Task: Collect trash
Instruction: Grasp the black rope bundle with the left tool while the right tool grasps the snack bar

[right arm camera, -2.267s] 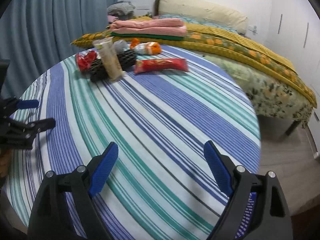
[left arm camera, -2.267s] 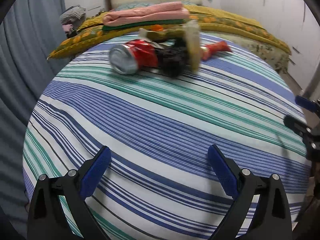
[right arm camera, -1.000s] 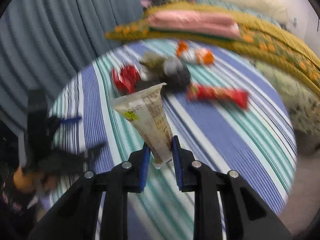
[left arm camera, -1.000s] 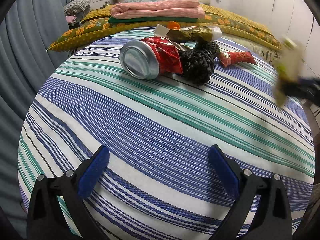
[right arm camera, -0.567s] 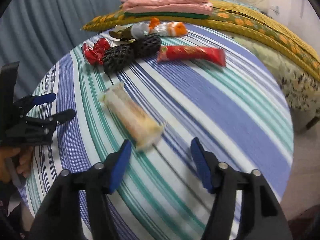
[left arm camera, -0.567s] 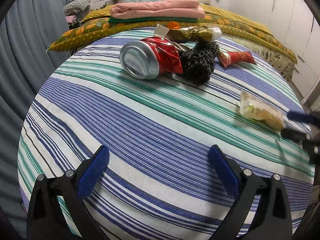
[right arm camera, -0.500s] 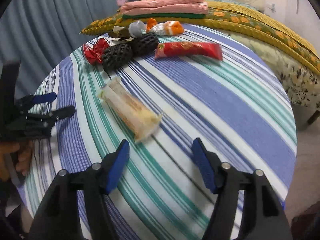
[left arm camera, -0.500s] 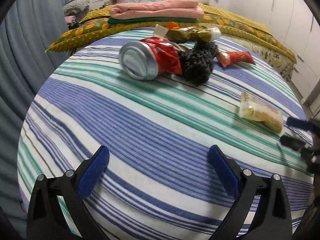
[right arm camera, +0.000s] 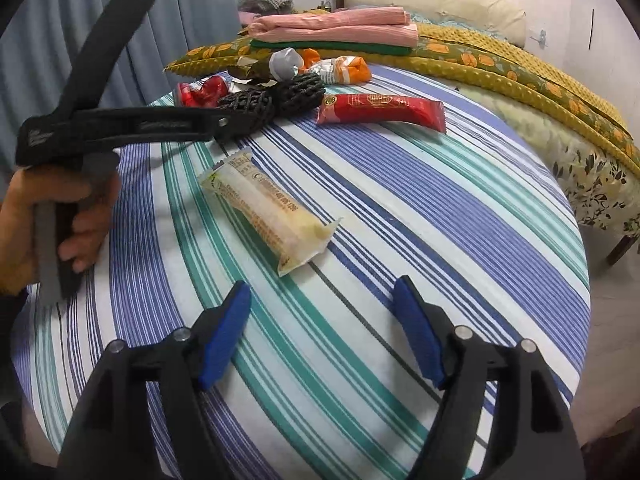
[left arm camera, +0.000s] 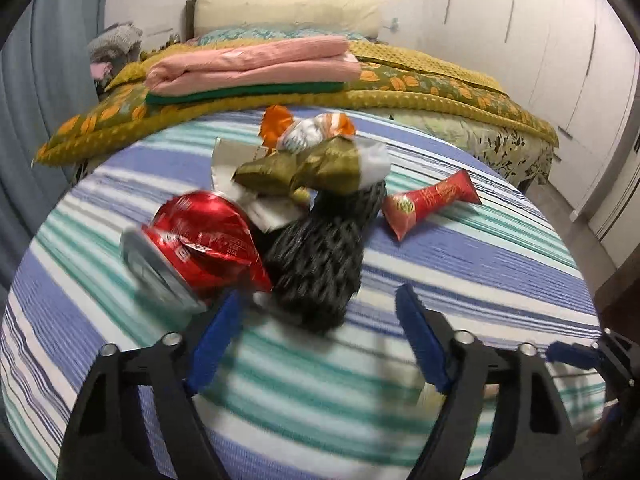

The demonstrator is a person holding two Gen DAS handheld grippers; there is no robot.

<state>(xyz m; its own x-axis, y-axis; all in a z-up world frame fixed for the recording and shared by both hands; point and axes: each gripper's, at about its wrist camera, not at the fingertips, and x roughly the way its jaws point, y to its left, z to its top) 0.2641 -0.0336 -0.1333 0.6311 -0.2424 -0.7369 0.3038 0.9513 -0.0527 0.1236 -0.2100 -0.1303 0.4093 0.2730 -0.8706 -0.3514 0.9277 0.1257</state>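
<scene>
As the left gripper (left arm camera: 316, 334) noses up to the trash pile in the left wrist view, its jaws are closing, fairly wide, with nothing clamped; the near end of the black net (left arm camera: 320, 256) sits just ahead of the gap. The crushed can (left arm camera: 196, 244) touches the left pad (left arm camera: 212, 344) side. Risk: the closing jaws catch both net and can, or shove the can so it rolls off the striped table (left arm camera: 480, 252). The olive wrapper (left arm camera: 304, 168) lies loose on the net and could slide off if the net is lifted. The red sachet (left arm camera: 430, 200) lies apart to the right. View is blurred, so contact is uncertain.

In the right wrist view, the right gripper (right arm camera: 322, 332) hangs over the table, jaws opening, wide, empty. The pale packet (right arm camera: 270, 210) lies flat just ahead, untouched by the pads. Risk: it counts as collected though it only lies loose, near the edge. The left gripper (right arm camera: 224, 122) reaches in from the left, held by a hand (right arm camera: 52, 220); the 2 tools could collide if both go for the pile.
</scene>
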